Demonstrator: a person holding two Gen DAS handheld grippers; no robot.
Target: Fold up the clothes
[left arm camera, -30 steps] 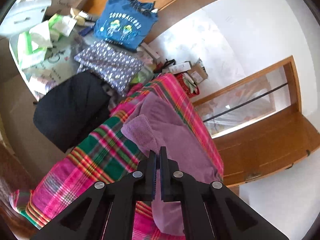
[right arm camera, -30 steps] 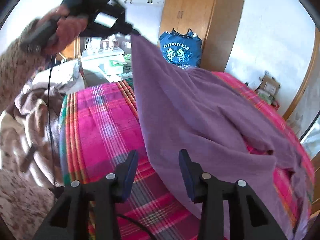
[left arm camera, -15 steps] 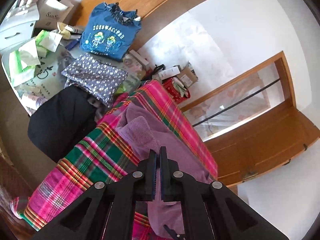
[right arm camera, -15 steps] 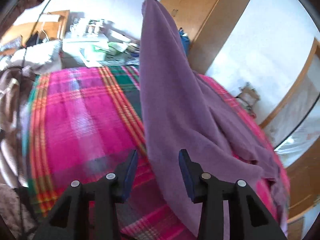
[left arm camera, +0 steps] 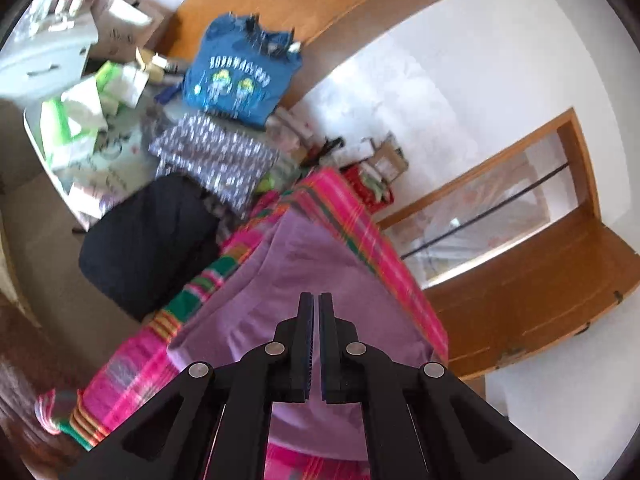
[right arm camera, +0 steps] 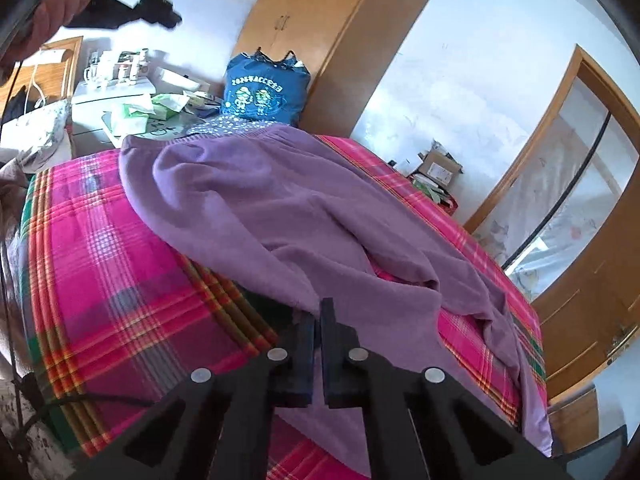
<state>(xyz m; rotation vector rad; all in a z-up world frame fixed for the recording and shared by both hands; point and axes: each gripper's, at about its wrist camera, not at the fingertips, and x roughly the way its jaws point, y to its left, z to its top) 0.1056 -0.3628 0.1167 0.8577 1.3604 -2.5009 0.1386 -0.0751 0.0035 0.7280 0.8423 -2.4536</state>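
Purple trousers (right arm camera: 260, 200) lie spread along a pink and green plaid bed cover (right arm camera: 100, 260), waistband at the far end. My right gripper (right arm camera: 319, 312) is shut on the trousers' near edge, with cloth bunched around its fingertips. High at the top left, a hand (right arm camera: 52, 12) holds my left gripper (right arm camera: 152, 4), clear of the cloth. In the left wrist view the left gripper (left arm camera: 314, 300) is shut above the trousers (left arm camera: 320, 264), and I see nothing between its pads.
A blue printed bag (right arm camera: 260, 88) and a cluttered white table (right arm camera: 132, 112) stand past the bed's far end, beside a wooden wardrobe (right arm camera: 320, 40). A black seat (left arm camera: 148, 240) sits by the bed's corner. A wooden glazed door (right arm camera: 580, 200) is at the right.
The trousers hung from the raised left gripper; now they lie flat on the bed, free of it. The right gripper was open beside the cloth and has shut on its edge.
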